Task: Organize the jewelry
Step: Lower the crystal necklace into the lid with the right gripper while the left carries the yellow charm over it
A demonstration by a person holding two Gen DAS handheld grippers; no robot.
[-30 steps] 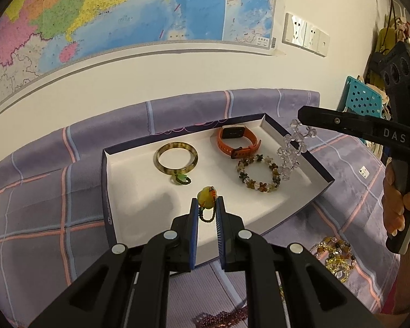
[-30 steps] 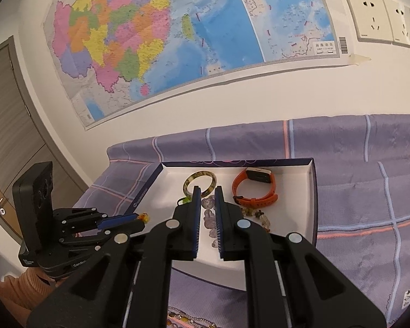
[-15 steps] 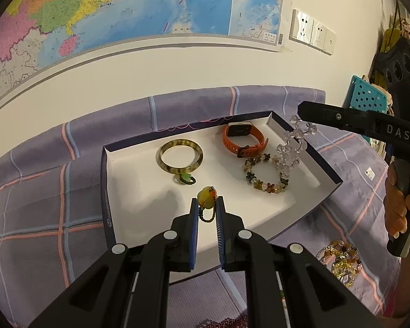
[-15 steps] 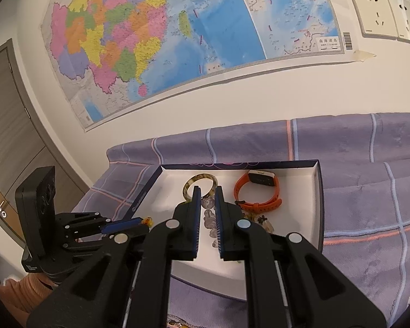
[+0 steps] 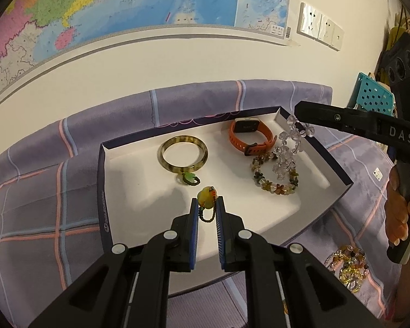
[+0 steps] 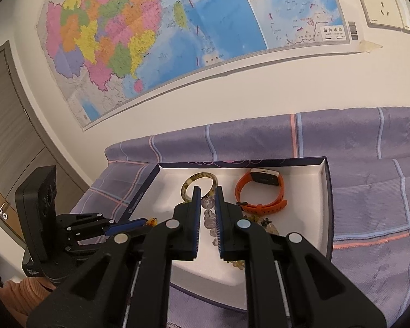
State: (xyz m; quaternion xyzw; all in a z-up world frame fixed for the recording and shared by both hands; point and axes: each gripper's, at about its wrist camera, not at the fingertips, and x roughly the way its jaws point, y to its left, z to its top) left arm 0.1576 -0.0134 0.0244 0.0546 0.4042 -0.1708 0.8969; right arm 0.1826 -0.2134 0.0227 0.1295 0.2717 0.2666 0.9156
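A white tray with a dark blue rim (image 5: 106,191) lies on the purple checked cloth. In it lie a mottled bangle (image 5: 183,153), a small green charm (image 5: 190,179), an orange watch (image 5: 252,136) and a multicolour bead bracelet (image 5: 273,183). My left gripper (image 5: 207,205) is shut on a yellow pendant (image 5: 206,198) with a dark cord, above the tray's front part. My right gripper (image 6: 205,196) is shut on a clear crystal bracelet (image 5: 287,150) that hangs over the tray's right side. It also shows in the right wrist view (image 6: 209,214).
Loose golden and amber beads (image 5: 347,265) lie on the cloth right of the tray. A teal perforated basket (image 5: 374,95) stands at the far right. A wall with a map (image 6: 177,27) and sockets (image 6: 380,2) rises behind the table.
Both grippers have moved a little closer over the tray with their loads. The crystal bracelet now hangs lower, near the bead bracelet.
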